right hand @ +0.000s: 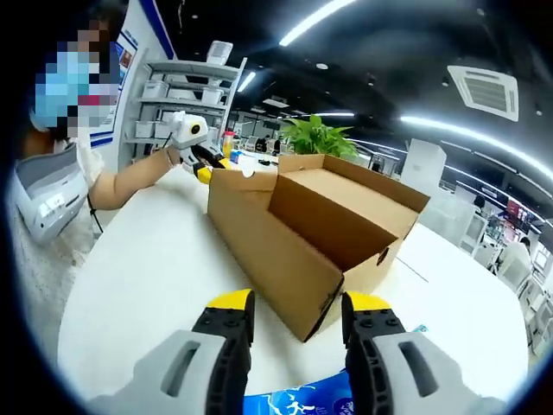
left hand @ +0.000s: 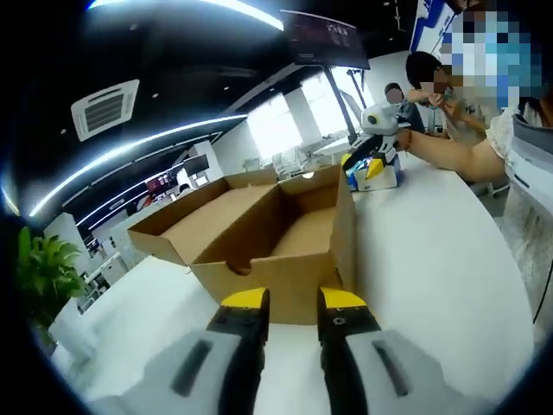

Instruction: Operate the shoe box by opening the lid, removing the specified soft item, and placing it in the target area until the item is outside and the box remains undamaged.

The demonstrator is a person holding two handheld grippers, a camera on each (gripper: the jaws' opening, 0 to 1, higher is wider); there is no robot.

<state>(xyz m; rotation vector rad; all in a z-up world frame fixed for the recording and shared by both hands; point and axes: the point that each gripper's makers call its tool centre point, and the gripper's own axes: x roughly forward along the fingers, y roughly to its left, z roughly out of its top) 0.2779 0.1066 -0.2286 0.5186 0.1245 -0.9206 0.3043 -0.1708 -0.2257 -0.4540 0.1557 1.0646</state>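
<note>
The brown cardboard shoe box (left hand: 276, 251) stands on the white table with its lid (left hand: 203, 220) swung back, and what I see of its inside is bare cardboard. My left gripper (left hand: 292, 304) hovers just in front of its near wall, jaws slightly apart with nothing between them. In the right gripper view the box (right hand: 294, 251) shows from a corner, lid (right hand: 346, 194) raised. My right gripper (right hand: 296, 313) is open a short way before that corner. A blue-and-white soft packet (right hand: 298, 402) lies low between the bases of its jaws.
Across the white table (left hand: 432, 251) a person's arm (right hand: 130, 177) holds another gripper (left hand: 378, 156) with yellow jaws. A white device (right hand: 39, 203) sits at the table edge. A green plant (right hand: 315, 138) stands behind the box. Shelves (right hand: 186, 95) line the back wall.
</note>
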